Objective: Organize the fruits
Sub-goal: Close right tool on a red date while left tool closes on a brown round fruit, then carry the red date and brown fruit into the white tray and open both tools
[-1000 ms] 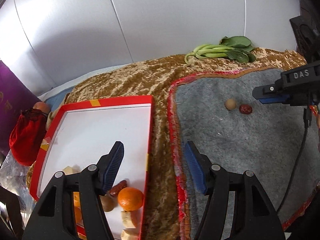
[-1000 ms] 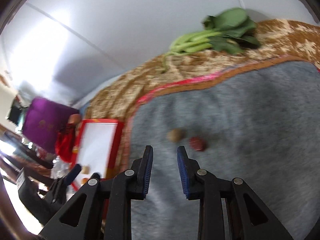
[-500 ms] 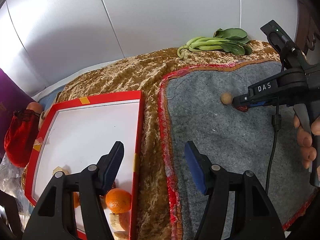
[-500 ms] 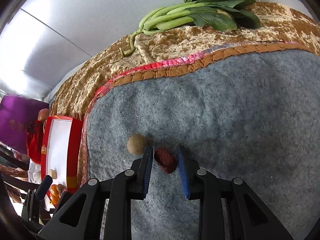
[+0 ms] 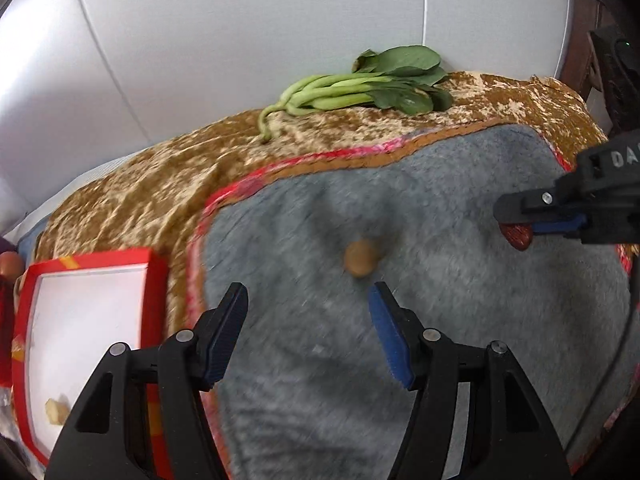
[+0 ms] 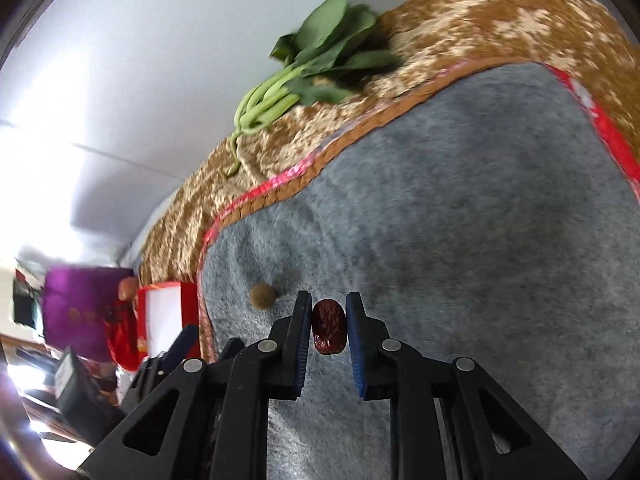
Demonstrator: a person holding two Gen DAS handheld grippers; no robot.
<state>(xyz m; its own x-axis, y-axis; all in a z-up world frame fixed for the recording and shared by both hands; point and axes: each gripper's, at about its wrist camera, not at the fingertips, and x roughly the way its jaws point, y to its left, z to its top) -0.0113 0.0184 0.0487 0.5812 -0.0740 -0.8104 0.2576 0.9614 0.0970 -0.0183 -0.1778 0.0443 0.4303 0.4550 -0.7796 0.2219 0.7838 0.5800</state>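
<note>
— While my right gripper (image 6: pixel 328 330) was closing, what sat between its blue pads?

— A wrinkled dark-red oval date (image 6: pixel 329 332). I had it pinched there, over the grey felt mat (image 6: pixel 460 240), well in from its red-trimmed edges.

— And my left gripper (image 5: pixel 308 320)?

— I held it about half open with nothing in it, above the same mat. A small round tan-brown fruit (image 5: pixel 361 263) lay on the felt just beyond its right fingertip (image 5: pixel 378 300).

— Where was the red-rimmed white tray (image 5: pixel 150 258)?

— Off the mat's left edge, on the gold patterned cloth (image 5: pixel 160 184). Leafy greens with pale stalks (image 5: pixel 360 92) lay at the cloth's far edge.
</note>
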